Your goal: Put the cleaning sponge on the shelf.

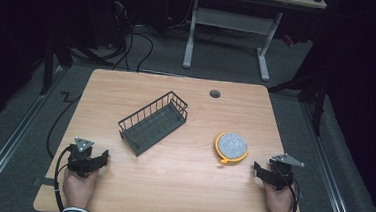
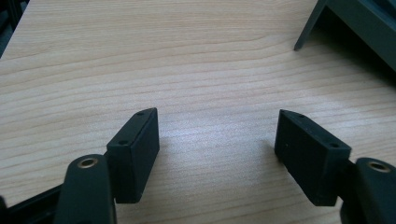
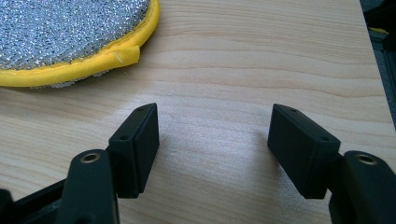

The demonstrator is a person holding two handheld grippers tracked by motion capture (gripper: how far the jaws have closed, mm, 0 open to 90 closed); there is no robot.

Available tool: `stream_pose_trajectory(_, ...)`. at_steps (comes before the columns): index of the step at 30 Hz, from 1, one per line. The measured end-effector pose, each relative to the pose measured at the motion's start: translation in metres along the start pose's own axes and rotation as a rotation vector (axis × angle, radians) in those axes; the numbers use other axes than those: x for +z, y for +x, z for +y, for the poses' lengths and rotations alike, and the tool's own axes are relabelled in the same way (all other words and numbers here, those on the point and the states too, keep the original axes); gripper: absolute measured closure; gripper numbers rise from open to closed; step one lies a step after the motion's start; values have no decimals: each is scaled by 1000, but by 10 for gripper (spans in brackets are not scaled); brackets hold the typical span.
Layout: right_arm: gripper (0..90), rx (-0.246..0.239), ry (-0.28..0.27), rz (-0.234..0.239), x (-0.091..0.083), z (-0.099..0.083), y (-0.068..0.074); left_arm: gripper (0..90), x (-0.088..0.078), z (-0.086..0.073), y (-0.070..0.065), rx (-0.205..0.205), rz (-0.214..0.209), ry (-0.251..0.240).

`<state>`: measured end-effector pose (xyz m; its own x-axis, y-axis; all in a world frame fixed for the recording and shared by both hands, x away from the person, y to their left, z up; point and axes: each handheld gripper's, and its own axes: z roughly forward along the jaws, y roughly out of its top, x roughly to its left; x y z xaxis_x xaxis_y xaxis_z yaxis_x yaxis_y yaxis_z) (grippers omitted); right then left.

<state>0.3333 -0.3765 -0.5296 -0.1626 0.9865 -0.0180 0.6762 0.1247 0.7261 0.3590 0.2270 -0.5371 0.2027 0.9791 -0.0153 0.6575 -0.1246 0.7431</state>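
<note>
Wood is showing under everything on the surface (image 1: 171, 180). The round yellow scrubber (image 1: 231, 145) is lying just ahead of my right gripper (image 1: 257, 171), right of the wire basket (image 1: 153, 122). I am thinking a slow slide under its yellow rim is best. Both my grippers, left gripper (image 1: 103, 156) too, are resting wide open, holding nothing.

The left gripper (image 1: 103, 156) and right gripper (image 1: 257, 168) rest low at the person's near corners, each held from behind by a hand, jaws spread wide with nothing between them.
</note>
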Motion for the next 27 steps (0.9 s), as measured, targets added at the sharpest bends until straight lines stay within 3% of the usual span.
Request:
stream_pose_trajectory(17, 337, -3, 1, 3, 0, 0, 0, 269, 1, 1, 0, 14, -17, 4)
stream_pose_trajectory(27, 337, -3, 3, 7, -1, -1, 1, 275, -1, 1, 1, 25, -62, 6)
